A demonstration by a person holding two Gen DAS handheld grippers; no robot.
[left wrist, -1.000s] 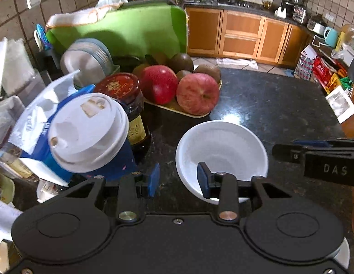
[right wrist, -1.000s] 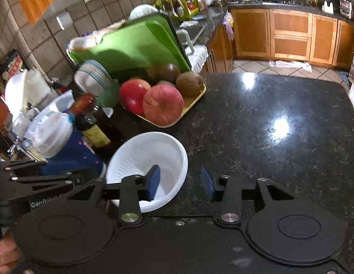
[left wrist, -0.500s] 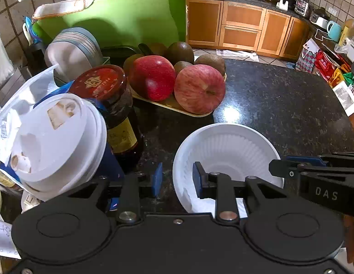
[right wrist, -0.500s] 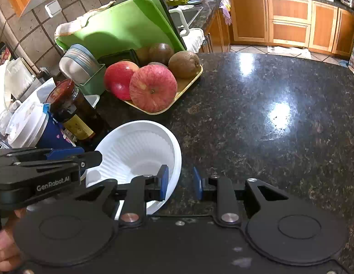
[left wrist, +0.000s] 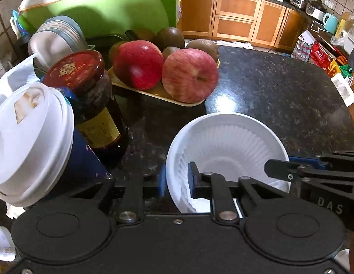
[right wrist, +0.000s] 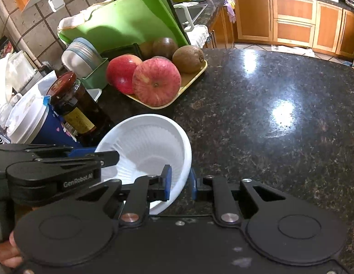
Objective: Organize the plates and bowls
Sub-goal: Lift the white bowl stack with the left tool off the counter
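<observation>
A white ribbed disposable bowl (left wrist: 227, 146) sits on the black granite counter (left wrist: 279, 91); it also shows in the right wrist view (right wrist: 147, 146). My left gripper (left wrist: 176, 178) is shut on the bowl's left rim, one finger inside and one outside. My right gripper (right wrist: 179, 180) is shut on the bowl's right rim the same way. Each gripper shows in the other's view: the right one (left wrist: 314, 171) and the left one (right wrist: 62, 164). A stack of grey plates (right wrist: 82, 56) stands in a green holder at the back left.
A dark jar with a red lid (left wrist: 88, 100) and a blue cup with a white lid (left wrist: 28, 141) stand just left of the bowl. A yellow tray of apples and kiwis (right wrist: 158, 80) lies behind it. A green cutting board (right wrist: 131, 22) leans at the back.
Both grippers have moved in on the bowl and closed onto its opposite rims. The bowl now looks slightly tilted and nearer the cameras.
</observation>
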